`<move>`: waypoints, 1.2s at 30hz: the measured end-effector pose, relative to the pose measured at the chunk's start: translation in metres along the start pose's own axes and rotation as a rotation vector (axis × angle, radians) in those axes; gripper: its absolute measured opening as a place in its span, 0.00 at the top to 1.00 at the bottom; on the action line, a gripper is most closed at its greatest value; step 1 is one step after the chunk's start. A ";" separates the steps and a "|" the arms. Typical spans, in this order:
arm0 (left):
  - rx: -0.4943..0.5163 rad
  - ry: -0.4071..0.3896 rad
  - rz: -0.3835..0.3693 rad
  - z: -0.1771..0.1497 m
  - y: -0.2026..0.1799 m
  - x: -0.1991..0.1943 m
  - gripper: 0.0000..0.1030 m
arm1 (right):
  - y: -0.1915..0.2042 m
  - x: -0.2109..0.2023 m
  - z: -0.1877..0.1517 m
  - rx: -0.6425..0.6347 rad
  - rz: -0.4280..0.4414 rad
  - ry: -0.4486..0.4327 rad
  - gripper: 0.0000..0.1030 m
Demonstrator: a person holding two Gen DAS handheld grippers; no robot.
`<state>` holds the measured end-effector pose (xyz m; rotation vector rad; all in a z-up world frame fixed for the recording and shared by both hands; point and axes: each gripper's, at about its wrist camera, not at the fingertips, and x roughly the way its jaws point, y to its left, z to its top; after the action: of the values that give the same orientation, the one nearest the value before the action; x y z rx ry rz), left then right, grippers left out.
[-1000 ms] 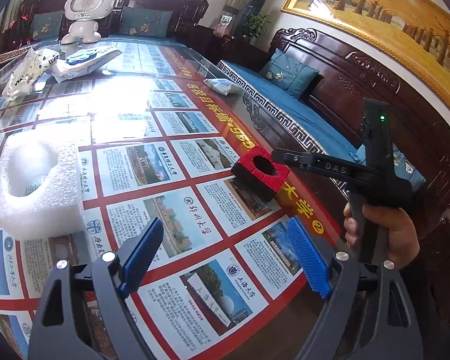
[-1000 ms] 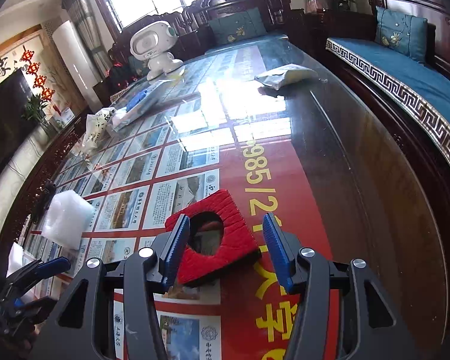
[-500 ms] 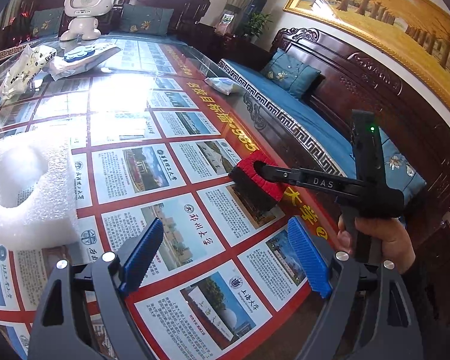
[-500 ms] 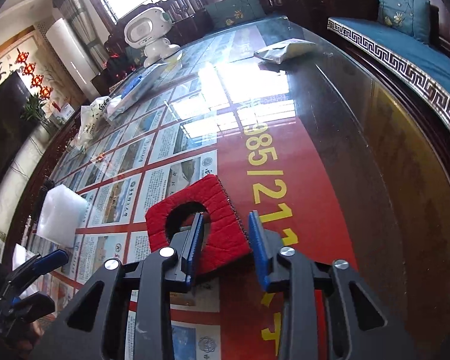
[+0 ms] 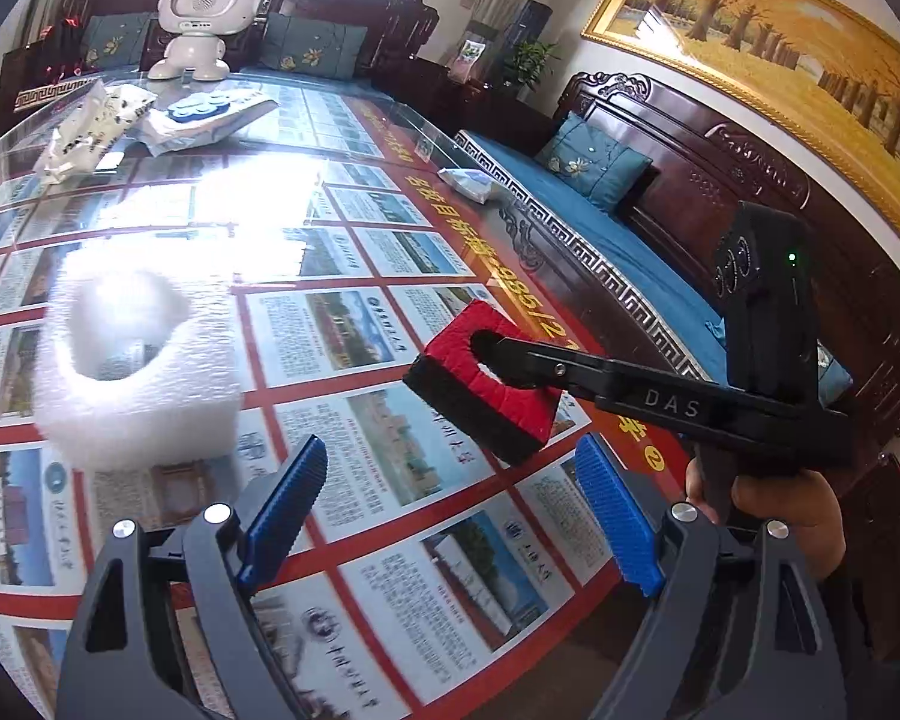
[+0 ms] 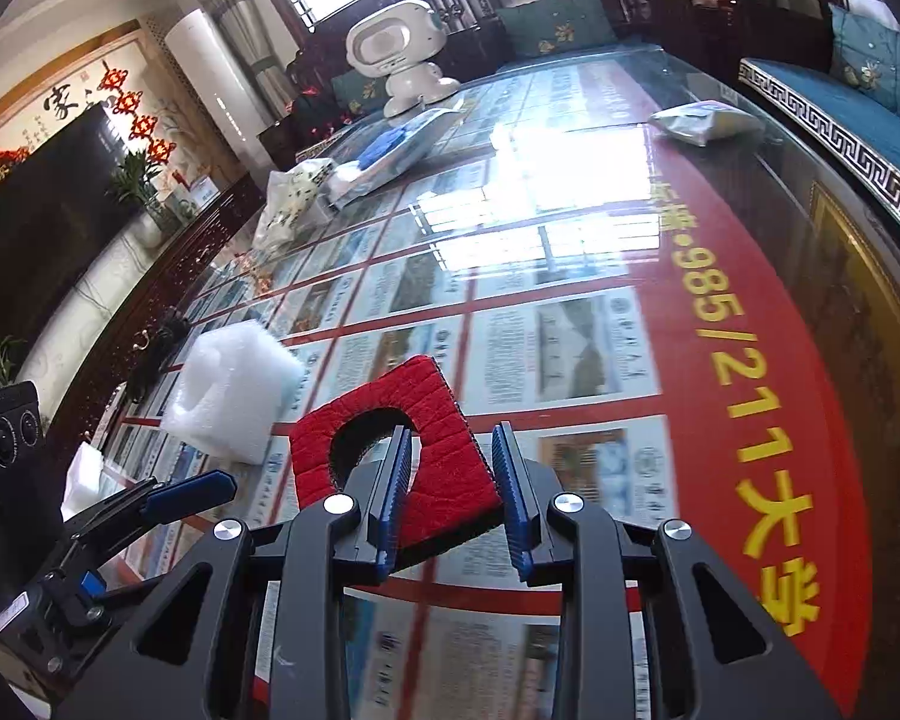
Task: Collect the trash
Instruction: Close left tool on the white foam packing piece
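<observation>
A red foam pad with a black underside and a round hole point(image 6: 444, 480) is pinched by my right gripper point(image 6: 450, 492), one finger in the hole and one on the outer edge. It hangs tilted above the table. The left wrist view shows the same pad point(image 5: 486, 387) lifted on the right gripper's fingers point(image 5: 528, 360). My left gripper point(image 5: 450, 516) is open and empty, low over the table's near edge. A white foam block with a hollow point(image 5: 132, 360) lies on the table to its left; it also shows in the right wrist view point(image 6: 234, 390).
The glass-topped table point(image 5: 354, 312) carries printed sheets. Plastic bags point(image 5: 90, 126) and a blue-and-white packet point(image 5: 204, 114) lie at the far end by a white robot toy point(image 5: 201, 18). A grey packet point(image 6: 702, 120) lies by the right edge. A blue-cushioned wooden sofa point(image 5: 630, 252) runs alongside.
My right gripper closed on the red pad and lifted it off the table, tilting it. My left gripper stayed open; the white foam block sits nearer its left side in view.
</observation>
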<state>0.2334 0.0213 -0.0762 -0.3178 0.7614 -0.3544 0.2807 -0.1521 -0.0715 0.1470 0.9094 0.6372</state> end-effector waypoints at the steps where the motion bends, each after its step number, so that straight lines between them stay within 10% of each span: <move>1: -0.003 -0.007 0.004 0.000 0.005 -0.006 0.18 | 0.006 0.003 0.000 -0.005 0.003 0.005 0.73; 20: -0.109 -0.152 0.088 0.025 0.090 -0.076 0.18 | 0.072 0.035 0.007 -0.073 0.048 0.030 0.73; 26: -0.062 -0.044 0.297 0.044 0.134 -0.043 0.18 | 0.074 0.038 0.007 -0.064 0.066 0.037 0.73; 31: -0.129 -0.018 0.243 0.041 0.155 -0.029 0.18 | 0.074 0.040 0.008 -0.071 0.061 0.036 0.73; 36: -0.153 -0.020 0.211 0.039 0.154 -0.026 0.48 | 0.070 0.040 0.006 -0.062 0.060 0.035 0.73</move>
<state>0.2735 0.1759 -0.0958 -0.3801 0.7965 -0.0940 0.2718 -0.0718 -0.0690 0.1084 0.9203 0.7250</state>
